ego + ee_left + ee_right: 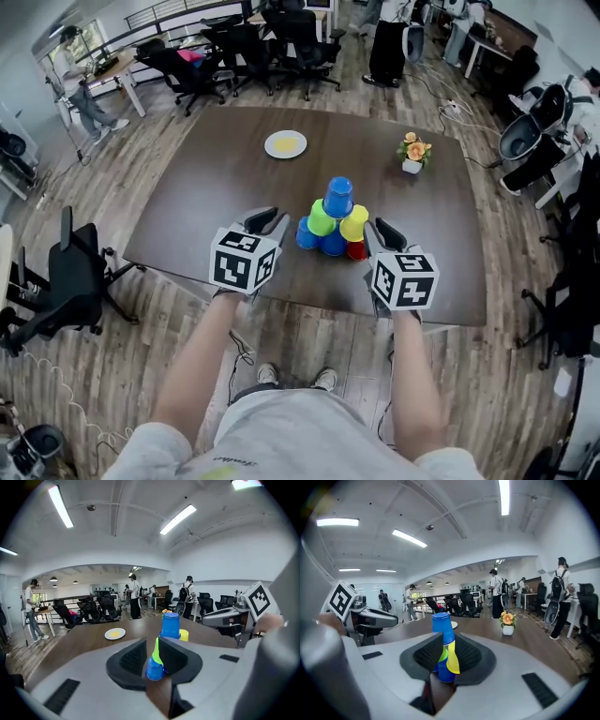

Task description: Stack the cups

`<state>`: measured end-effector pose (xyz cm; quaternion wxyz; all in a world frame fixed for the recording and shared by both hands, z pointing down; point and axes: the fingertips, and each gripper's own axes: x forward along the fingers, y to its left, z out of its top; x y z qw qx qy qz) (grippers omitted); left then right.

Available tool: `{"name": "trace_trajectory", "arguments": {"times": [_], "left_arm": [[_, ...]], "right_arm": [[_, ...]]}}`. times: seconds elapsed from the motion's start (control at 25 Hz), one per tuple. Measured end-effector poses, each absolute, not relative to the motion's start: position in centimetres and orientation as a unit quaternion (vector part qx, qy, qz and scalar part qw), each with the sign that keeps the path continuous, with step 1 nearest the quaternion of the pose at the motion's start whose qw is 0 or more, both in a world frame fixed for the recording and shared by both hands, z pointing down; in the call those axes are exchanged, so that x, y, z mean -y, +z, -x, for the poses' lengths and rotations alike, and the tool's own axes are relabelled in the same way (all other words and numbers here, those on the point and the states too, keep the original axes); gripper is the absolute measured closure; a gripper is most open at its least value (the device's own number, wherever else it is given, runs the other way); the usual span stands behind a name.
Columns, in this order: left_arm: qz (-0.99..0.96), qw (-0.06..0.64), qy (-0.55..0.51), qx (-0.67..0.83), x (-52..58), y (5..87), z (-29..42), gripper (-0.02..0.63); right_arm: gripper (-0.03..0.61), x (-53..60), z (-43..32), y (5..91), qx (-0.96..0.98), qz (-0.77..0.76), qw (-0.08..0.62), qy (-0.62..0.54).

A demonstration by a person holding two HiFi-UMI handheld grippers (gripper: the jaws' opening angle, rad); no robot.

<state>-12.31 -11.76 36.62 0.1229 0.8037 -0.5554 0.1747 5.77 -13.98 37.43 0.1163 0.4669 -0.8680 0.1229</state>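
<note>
Left gripper (pixel 270 223) hangs at the table's (pixel 187 211) front edge, jaws narrowly parted on nothing. The pyramid of cups (pixel 333 225) stands between both tools (bare wood behind and beside it). Right gripper (pixel 384 232) mirrors it, jaws narrowly parted, empty.

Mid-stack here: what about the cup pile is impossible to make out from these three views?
- Red cup: head view, mostly hidden behind the yellow cup and the right gripper.
- Bottom row of the cup pile: both gripper views, covered by the jaws; only a narrow slit shows.
- Whether the left gripper touches the bottom-left blue cup: head view, too small to tell.
- Yellow patch on the plate: head view, too small to identify.
</note>
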Motion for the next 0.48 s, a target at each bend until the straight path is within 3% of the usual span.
{"name": "trace_trajectory", "arguments": {"times": [0.08,0.48], "left_arm": [[-0.803,0.112,0.18,0.557,11.5,36.3,13.0,0.548],[-0.807,0.088,0.16,0.561,10.7,35.0,15.4,0.614]], "right_arm": [[0.523,13.6,-5.6,37.0,0.863,-0.478,0.114,0.12],[0.569,11.2,-5.6,35.3,0.843,-0.517,0.1,0.11]]}}
